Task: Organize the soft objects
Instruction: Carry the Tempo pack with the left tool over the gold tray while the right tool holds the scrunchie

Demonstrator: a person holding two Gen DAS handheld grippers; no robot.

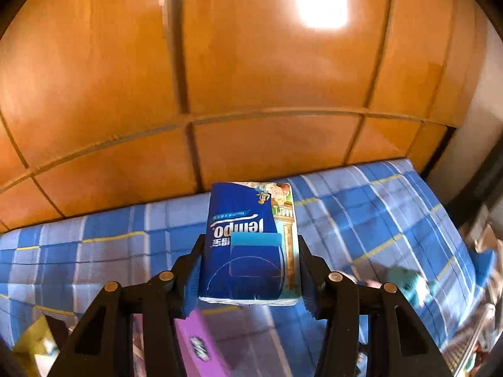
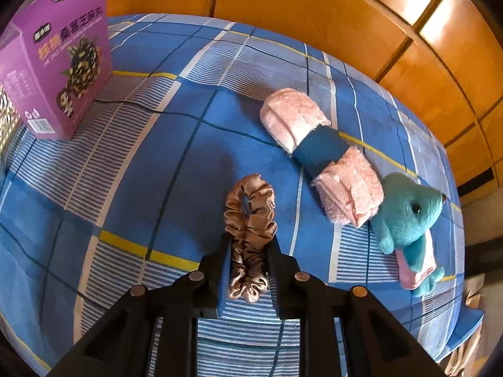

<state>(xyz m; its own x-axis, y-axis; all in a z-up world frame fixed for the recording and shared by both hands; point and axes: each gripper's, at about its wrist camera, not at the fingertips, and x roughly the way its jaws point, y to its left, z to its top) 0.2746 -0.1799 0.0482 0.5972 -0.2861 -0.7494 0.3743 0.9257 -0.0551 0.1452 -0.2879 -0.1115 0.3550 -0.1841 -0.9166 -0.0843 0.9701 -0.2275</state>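
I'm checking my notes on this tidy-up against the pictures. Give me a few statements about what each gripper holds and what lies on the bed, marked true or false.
1. The left gripper holds a blue tissue pack between its jaws. True.
2. The right gripper is empty. False: it is shut on a tan hair scrunchie.
3. The pink rolled towel has a dark blue band around its middle. True.
4. The teal plush toy sits on top of the purple box. False: it lies on the checked bedsheet beside the towel, far from the box.
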